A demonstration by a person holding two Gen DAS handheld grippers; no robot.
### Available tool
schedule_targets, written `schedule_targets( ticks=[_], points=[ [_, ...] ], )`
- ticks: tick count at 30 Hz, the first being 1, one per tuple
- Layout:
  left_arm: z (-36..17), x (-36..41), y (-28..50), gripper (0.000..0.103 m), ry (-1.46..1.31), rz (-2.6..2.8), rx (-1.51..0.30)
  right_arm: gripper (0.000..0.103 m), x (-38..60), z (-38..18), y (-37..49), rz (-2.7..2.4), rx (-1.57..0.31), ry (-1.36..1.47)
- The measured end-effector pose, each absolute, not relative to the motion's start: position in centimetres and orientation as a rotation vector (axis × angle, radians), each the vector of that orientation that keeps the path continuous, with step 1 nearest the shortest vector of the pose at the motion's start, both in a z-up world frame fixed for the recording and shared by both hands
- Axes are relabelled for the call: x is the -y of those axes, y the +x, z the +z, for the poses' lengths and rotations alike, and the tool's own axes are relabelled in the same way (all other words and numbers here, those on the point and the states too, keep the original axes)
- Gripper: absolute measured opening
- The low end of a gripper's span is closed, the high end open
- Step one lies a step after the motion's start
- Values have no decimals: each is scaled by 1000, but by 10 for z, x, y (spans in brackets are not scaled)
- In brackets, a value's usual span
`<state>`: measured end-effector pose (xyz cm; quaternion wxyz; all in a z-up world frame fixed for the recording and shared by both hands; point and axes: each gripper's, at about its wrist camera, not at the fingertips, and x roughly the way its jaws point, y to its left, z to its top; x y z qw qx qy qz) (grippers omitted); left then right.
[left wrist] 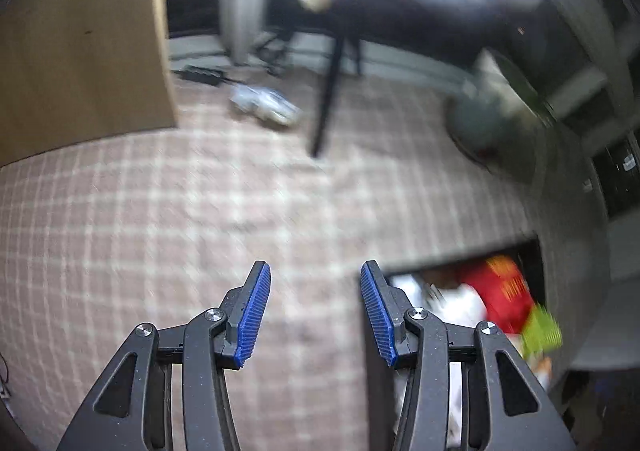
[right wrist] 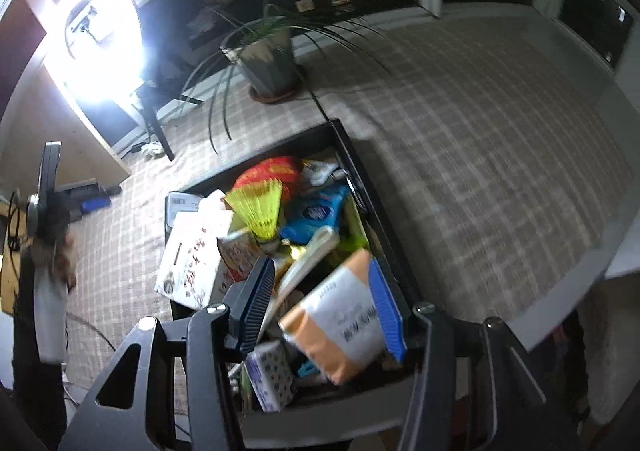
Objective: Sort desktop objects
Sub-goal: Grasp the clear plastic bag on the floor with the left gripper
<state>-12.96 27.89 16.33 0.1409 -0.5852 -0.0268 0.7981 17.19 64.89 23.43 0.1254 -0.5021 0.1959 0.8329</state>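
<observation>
A black box (right wrist: pixel 360 155) stands on the checked carpet, packed with things: a yellow shuttlecock (right wrist: pixel 256 207), a red packet (right wrist: pixel 272 169), a blue packet (right wrist: pixel 316 213), a white printed carton (right wrist: pixel 192 263). My right gripper (right wrist: pixel 320 262) hangs over the box's near end, open. An orange-and-white packet (right wrist: pixel 340 323) lies between its fingers, clear of the left pad. In the blurred left wrist view my left gripper (left wrist: pixel 315 267) is open and empty over bare carpet, just left of the box (left wrist: pixel 536 251) with the red packet (left wrist: pixel 500 291).
A potted plant (right wrist: pixel 268 59) with long leaves stands behind the box, beside a glaring lamp (right wrist: pixel 100 43). A wooden cabinet (left wrist: pixel 80 31), a black stand leg (left wrist: pixel 328 99) and a white object (left wrist: pixel 264 103) lie beyond the left gripper. A person's hand (right wrist: pixel 56 247) shows at far left.
</observation>
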Motion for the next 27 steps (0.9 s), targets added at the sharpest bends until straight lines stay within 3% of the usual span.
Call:
schedule_targets(
  ticks=[7, 10, 27],
  points=[
    [133, -259, -210, 45, -1739, 2340, 232, 48, -655, 228, 201, 2256, -613, -1429],
    [119, -264, -242, 52, -1754, 2314, 313, 48, -660, 225, 207, 2193, -637, -1413],
    [64, -290, -303, 54, -1801, 2376, 456, 49, -659, 196, 171, 2081, -610, -1545]
  ],
)
